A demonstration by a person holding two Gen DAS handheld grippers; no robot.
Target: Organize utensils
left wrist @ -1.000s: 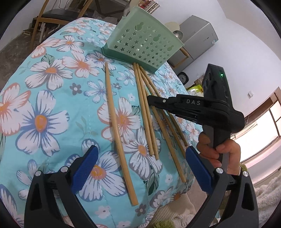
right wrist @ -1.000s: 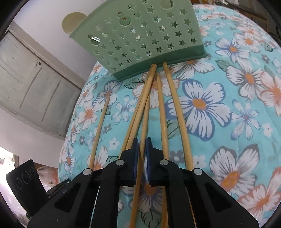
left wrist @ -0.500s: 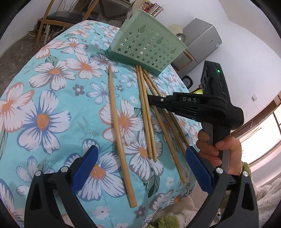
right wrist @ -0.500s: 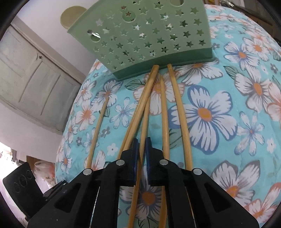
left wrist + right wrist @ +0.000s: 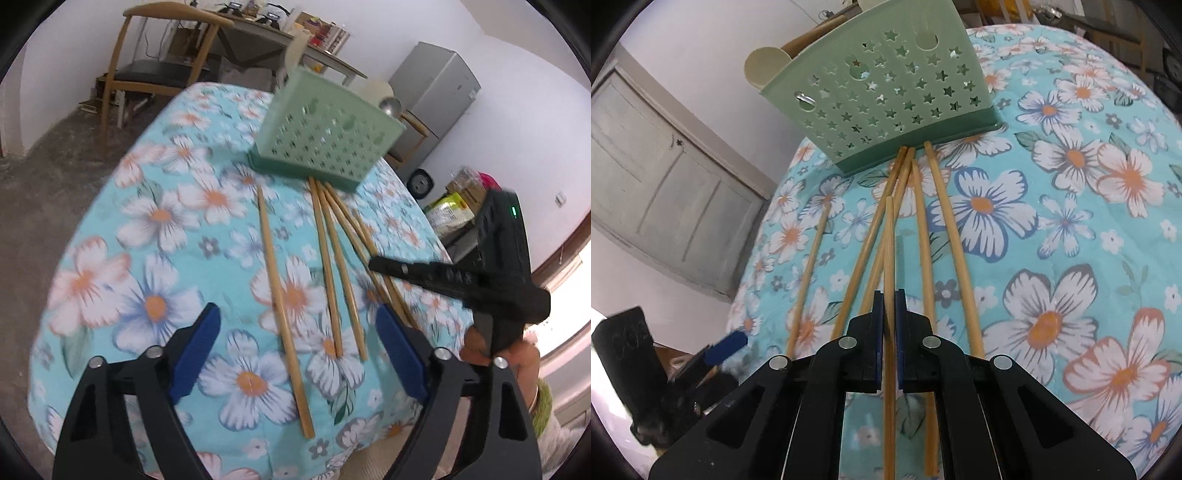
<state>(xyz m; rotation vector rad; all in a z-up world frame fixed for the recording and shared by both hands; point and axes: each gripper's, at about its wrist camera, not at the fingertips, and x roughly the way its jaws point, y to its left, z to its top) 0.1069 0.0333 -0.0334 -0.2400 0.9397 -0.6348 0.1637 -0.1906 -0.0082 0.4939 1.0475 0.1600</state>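
Note:
A green star-punched utensil holder (image 5: pixel 325 136) (image 5: pixel 886 96) stands on the floral tablecloth (image 5: pixel 155 236). Several bamboo chopsticks lie in front of it, fanned out from its base. My right gripper (image 5: pixel 889 295) is shut on one chopstick (image 5: pixel 889 236), whose far tip hangs above the others, short of the holder. My left gripper (image 5: pixel 295 317) hovers over the near ends of a lone chopstick (image 5: pixel 275 291) and a pair (image 5: pixel 332 273). Its jaws are closing, and the blue pads (image 5: pixel 195 347) press on nothing. The right gripper (image 5: pixel 376 265) shows at the right of the left wrist view.
The table's near edge drops off just below the chopstick ends. A wooden chair (image 5: pixel 155 70) and a desk stand behind the table, and a grey fridge (image 5: pixel 432 96) at the back right. A panelled door (image 5: pixel 665 184) is at the left in the right wrist view.
The right gripper has lifted its chopstick, drawing the tip back from the holder's base. The left gripper has risen and tilted up, and its jaws have narrowed.

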